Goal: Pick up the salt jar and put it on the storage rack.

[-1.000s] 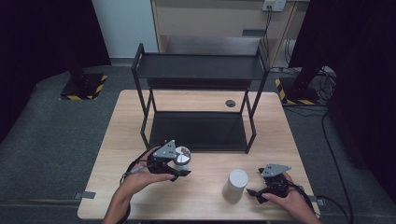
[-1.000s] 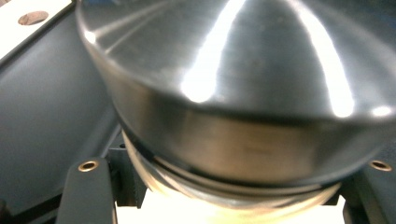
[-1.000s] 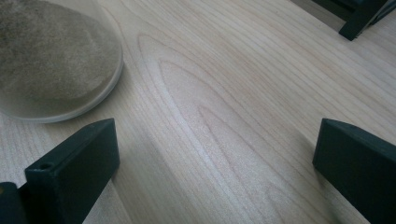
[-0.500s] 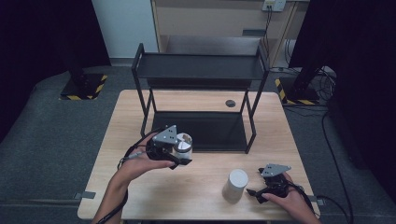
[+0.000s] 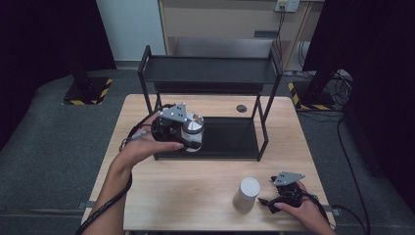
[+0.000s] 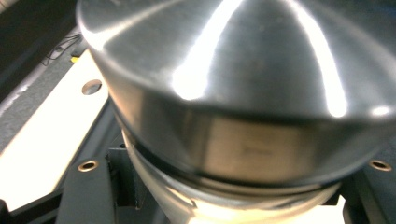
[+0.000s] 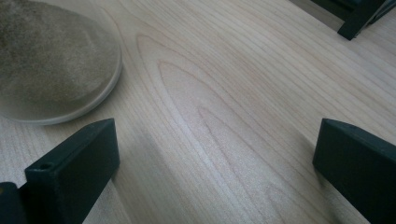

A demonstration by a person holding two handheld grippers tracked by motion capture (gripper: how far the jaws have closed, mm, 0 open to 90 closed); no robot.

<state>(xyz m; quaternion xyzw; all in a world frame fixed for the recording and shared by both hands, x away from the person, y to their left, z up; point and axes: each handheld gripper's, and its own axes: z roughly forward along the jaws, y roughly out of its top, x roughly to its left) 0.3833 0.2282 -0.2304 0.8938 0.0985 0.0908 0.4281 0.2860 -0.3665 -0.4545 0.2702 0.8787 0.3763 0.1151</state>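
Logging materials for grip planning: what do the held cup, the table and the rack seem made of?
Held cup: likely brushed steel, streaky highlights.
Table: pale wood or veneer, visible grain.
Rack: probably black-painted metal, matte.

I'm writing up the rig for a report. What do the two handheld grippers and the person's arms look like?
Both are black handheld units. The left gripper and right gripper each carry a grey three-cornered plate on top. The right gripper's own view shows two blocky, matte black jaws. A black cable trails from the left gripper along the forearm. Both forearms are bare, with no sleeves visible.
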